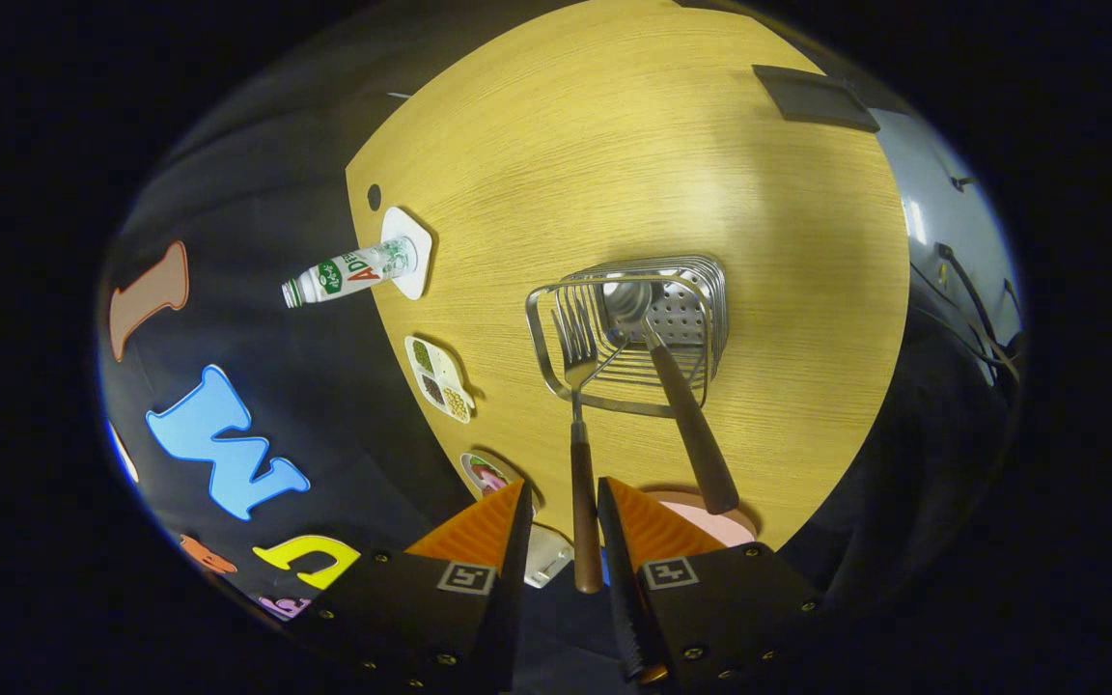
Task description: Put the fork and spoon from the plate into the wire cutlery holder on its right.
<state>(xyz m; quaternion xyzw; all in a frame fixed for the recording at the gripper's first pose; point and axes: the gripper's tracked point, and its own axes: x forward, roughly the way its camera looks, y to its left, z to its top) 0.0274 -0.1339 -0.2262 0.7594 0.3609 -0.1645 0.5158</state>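
A: Fork [577,386] first. Where does it sit?

B: Its tines are inside the wire holder [635,333], near the left side of the basket, and its dark handle runs back out over the front rim toward the gripper [562,512].

A: And the gripper's fingers?

B: They stand on either side of the fork's handle, close to it. The handle passes right between them. Whether both press on it cannot be told from this view; a thin gap seems to show on each side.

A: What about the spoon [657,372]?

B: Its bowl lies inside the same holder, toward the back, over the perforated base. Its handle leans out over the front rim to the right of the fork, well clear of the fingers.

A: The plate [710,516]?

B: A pink edge of it shows just beyond the right finger, under the end of the spoon's handle.

A: What else is on the table [633,145]?

B: A bottle [348,273] stands on a small white mat [413,253] at the table's far left edge. Nearer along that edge sit a white tray of seeds [440,378] and a small round dish [486,473] just ahead of the left finger. A dark flat pad [812,97] lies at the far side of the wooden top.
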